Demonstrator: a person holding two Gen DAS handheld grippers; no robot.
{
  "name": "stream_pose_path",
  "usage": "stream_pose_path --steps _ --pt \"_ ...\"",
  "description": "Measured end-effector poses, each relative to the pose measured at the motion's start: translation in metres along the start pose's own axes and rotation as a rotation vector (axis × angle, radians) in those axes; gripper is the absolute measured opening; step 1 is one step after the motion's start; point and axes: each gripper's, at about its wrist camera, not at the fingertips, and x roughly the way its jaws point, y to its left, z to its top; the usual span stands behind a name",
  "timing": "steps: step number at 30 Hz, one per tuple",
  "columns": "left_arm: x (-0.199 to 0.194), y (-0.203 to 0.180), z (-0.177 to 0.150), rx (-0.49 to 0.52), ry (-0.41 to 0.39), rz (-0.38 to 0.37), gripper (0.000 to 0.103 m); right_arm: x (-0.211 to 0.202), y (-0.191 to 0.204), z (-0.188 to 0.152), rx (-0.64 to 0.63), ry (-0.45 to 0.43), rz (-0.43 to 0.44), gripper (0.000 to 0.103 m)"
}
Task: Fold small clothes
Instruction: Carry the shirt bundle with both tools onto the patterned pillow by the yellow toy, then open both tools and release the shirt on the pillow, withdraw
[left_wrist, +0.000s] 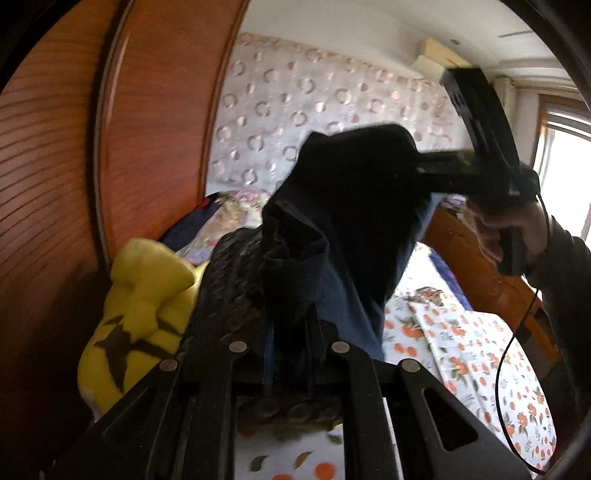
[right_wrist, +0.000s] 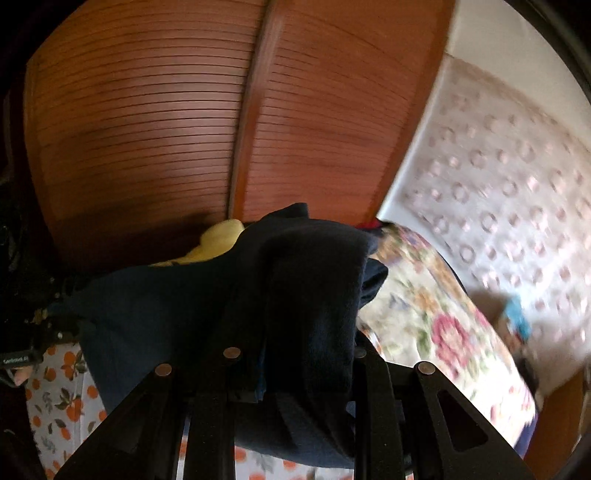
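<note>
A dark navy garment (left_wrist: 354, 206) hangs in the air between both grippers, above the bed. In the left wrist view my left gripper (left_wrist: 280, 295) is shut on its lower bunched edge; only the ribbed left finger (left_wrist: 229, 280) shows beside the cloth. My right gripper (left_wrist: 421, 164), carried by a hand (left_wrist: 517, 225), is shut on the garment's upper end at the right. In the right wrist view the navy garment (right_wrist: 306, 295) drapes over the right gripper (right_wrist: 295, 339) and hides its fingertips. The cloth stretches left toward the left gripper's body (right_wrist: 22, 332).
A yellow plush toy (left_wrist: 144, 306) lies at the left beside the slatted wooden wardrobe (left_wrist: 55, 166). The bed carries an orange-fruit print sheet (left_wrist: 472, 354) and a flowered quilt (right_wrist: 436, 317). A black cable (left_wrist: 502, 369) hangs from the right gripper. A patterned curtain (left_wrist: 295, 103) covers the far wall.
</note>
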Motion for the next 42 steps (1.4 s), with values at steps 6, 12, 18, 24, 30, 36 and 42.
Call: stream_pose_path --steps 6,12,18,24,30,36,42 --pt "0.021 0.023 -0.024 -0.015 0.088 0.050 0.014 0.043 -0.015 0.003 0.054 -0.016 -0.079 0.048" --pt "0.024 0.025 -0.026 -0.013 0.098 0.075 0.014 0.051 -0.029 -0.015 0.148 -0.042 -0.083 0.049" --pt "0.018 0.020 -0.025 0.023 0.091 0.101 0.034 0.084 -0.032 -0.052 0.227 0.036 0.036 0.049" --pt "-0.003 0.012 -0.020 0.092 0.021 0.139 0.082 0.130 -0.037 -0.076 0.281 0.076 0.005 0.049" --pt "-0.019 0.000 -0.017 0.131 -0.004 0.160 0.086 0.088 -0.019 -0.092 0.342 0.011 -0.053 0.049" --pt "-0.031 -0.024 -0.026 0.165 -0.008 0.138 0.086 0.007 0.043 -0.131 0.387 -0.049 -0.125 0.060" --pt "-0.042 -0.057 -0.043 0.198 0.002 0.065 0.086 -0.071 0.091 -0.186 0.482 -0.095 -0.181 0.085"
